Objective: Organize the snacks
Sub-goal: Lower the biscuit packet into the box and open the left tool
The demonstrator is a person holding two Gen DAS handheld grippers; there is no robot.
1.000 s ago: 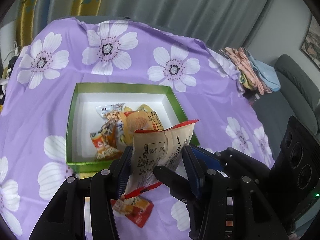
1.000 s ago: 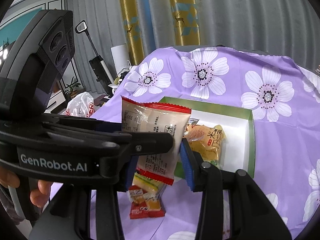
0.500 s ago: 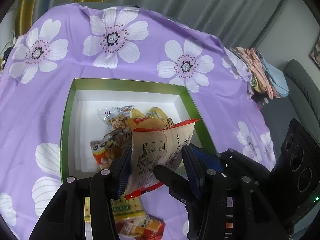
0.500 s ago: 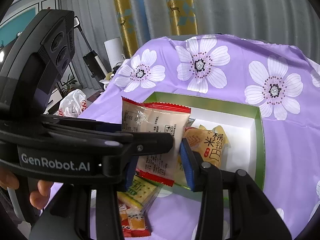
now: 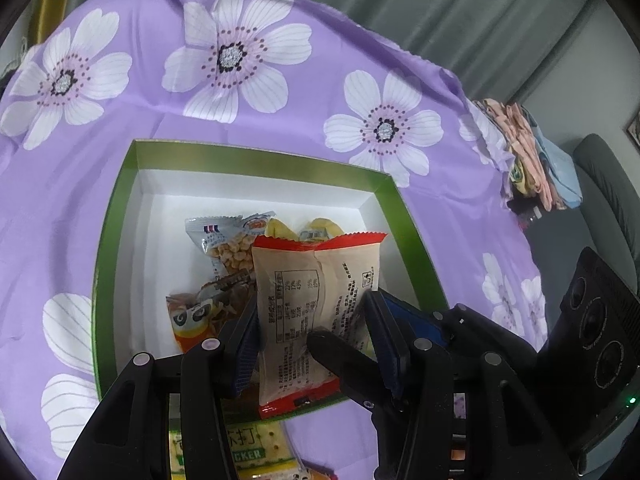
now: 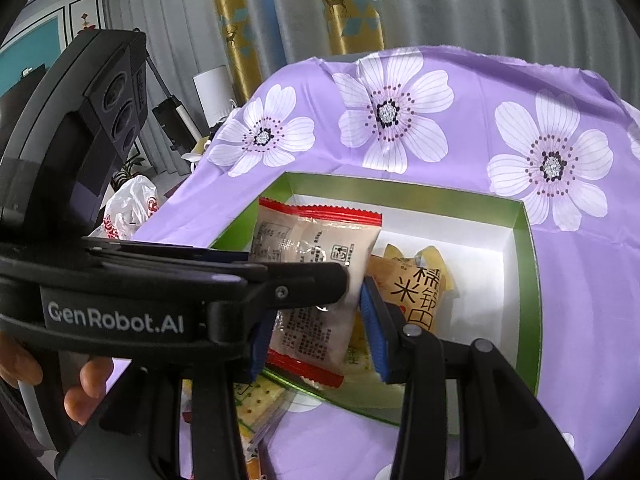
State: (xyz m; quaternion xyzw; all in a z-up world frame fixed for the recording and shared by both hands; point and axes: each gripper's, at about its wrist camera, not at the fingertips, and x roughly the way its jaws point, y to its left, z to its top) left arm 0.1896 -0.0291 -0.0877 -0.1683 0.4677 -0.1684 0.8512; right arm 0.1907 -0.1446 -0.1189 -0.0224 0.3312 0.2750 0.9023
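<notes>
One bench under one purple cloth (image 5: 120, 208) printed with white flowers carries one green box (image 5: 114, 216) with a white inside. Beside the bench in the right wrist view lies one white plastic bag (image 6: 128, 208) with red print.

Inside the box, four packets can be counted in the left wrist view: one grey peanut packet (image 5: 226, 240), one orange packet with a cartoon face (image 5: 192, 320), one brown packet (image 5: 228, 284) between them, and one yellow packet (image 5: 320, 228) at the back. The right wrist view shows the yellow packet's (image 6: 416, 292) face, with large Chinese characters printed on it.

One pale snack packet with red ends (image 5: 316, 300) stands upright over the near edge of the box, its back panel of small print facing both cameras; the print is too small to read. The left claw (image 5: 312, 340) is clamped on its sides with the blue pads pressing the wrapper. The right claw (image 6: 316, 328) also brackets this packet (image 6: 316, 272); I cannot tell whether its pads grip it or merely flank it.

On the cloth just outside the box's near wall lies one cracker packet (image 5: 248, 452), its green band reading "...KER".

The left device's body, seen from the right wrist, reads "GenRobot.AI".
</notes>
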